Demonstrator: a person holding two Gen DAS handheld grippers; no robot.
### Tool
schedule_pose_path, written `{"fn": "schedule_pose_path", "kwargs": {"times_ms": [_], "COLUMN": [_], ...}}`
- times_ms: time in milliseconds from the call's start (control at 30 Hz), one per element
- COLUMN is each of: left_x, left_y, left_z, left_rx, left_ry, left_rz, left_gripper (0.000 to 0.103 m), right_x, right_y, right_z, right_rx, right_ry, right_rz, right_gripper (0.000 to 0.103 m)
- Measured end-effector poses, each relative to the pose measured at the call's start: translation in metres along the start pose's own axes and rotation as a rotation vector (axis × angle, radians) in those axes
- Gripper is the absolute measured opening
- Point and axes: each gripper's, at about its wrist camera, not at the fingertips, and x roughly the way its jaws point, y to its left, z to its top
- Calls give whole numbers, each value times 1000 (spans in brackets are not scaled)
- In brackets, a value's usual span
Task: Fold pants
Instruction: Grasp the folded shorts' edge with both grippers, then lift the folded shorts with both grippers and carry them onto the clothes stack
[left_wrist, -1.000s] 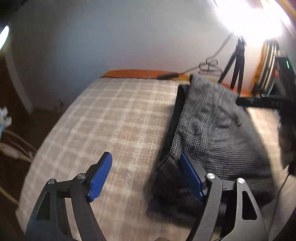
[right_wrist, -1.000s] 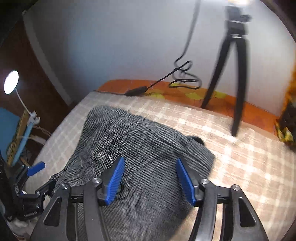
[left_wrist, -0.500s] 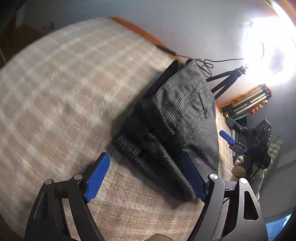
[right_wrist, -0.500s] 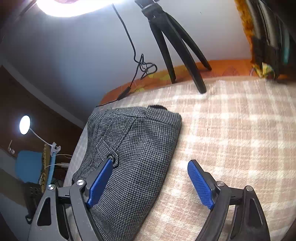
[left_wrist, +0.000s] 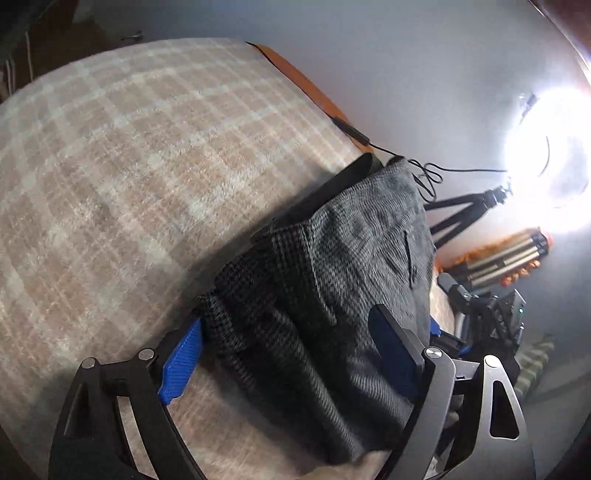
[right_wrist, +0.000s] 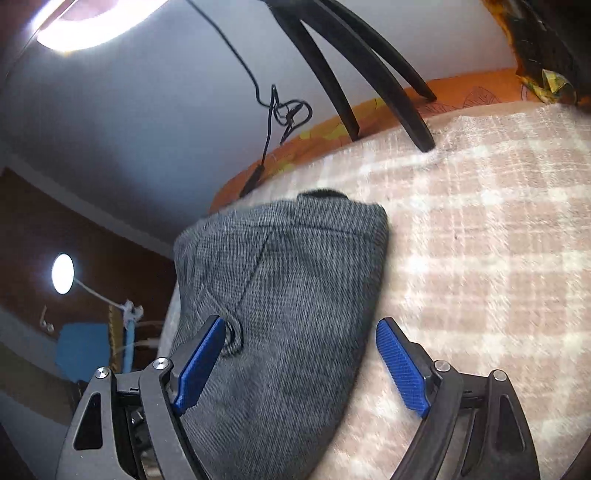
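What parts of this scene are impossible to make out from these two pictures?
- Left wrist view: the ring light is glared out, hiding its stand head.
- Left wrist view: the pants cover the left gripper right finger's pad.
- Right wrist view: the tripod top is cut off by the edge.

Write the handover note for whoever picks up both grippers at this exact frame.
Left gripper: open, straddling the near edge of the grey houndstooth pants, nothing clamped.
Right gripper: open, over the pants' opposite edge, also empty.
Pants lie in a compact folded bundle on the plaid blanket, near the tripod.
Done: main folds appear made.
Left: the edge by the left gripper looks bunched; probably tidy it.
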Motion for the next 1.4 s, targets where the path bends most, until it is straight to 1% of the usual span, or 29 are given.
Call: {"fn": "schedule_pose_path", "kwargs": {"times_ms": [33, 100, 200, 267, 333, 367, 433, 467, 533, 567, 633, 833, 1033, 1200, 1300, 1400], "left_x": [1, 1, 3, 7, 10, 11, 10, 9, 6, 6, 2, -6, -19, -27, -30, -34], "left_y": [1, 1, -5, -12, -16, -17, -20, -23, -29, -33, -37, -42, -47, -61, -72, -90], "left_z": [1, 4, 3, 2, 1, 1, 0, 0, -2, -3, -5, -6, -11, -18, -22, -30], "left_rx": [-15, -53, -25, 16, 41, 41, 57, 77, 123, 156, 191, 245, 286, 331, 356, 397], "left_ry": [-10, -40, -82, -116, -146, -158, -179, -190, -213, -223, -235, -259, -272, -277, -282, -283], "left_rz": [1, 4, 45, 97, 130, 132, 135, 140, 152, 160, 163, 148, 117, 88, 67, 39], "left_gripper": [86, 86, 84, 80, 70, 67, 56, 53, 48, 47, 45, 41, 38, 36, 36, 36], "right_x": [2, 5, 8, 8, 8, 7, 4, 2, -4, -7, -11, -22, -41, -63, -76, -96], "right_y": [-1, -1, 1, 4, 7, 6, 6, 7, 13, 20, 35, 74, 105, 116, 119, 120], "right_z": [2, 4, 4, 4, 3, 4, 4, 4, 3, 3, 2, -3, -9, -9, -12, -14], "right_rx": [18, 32, 37, 23, -3, -12, -29, -43, -77, -111, -175, -325, -423, -462, -484, -496], "right_ry": [-2, -2, -9, -7, -4, -4, -9, -12, -24, -32, -45, -84, -121, -144, -157, -187], "right_rz": [19, 25, 21, -6, -50, -57, -66, -76, -93, -112, -149, -223, -240, -250, -273, -288], "right_gripper": [86, 84, 80, 72, 51, 46, 34, 32, 23, 22, 17, 14, 13, 13, 12, 12]}}
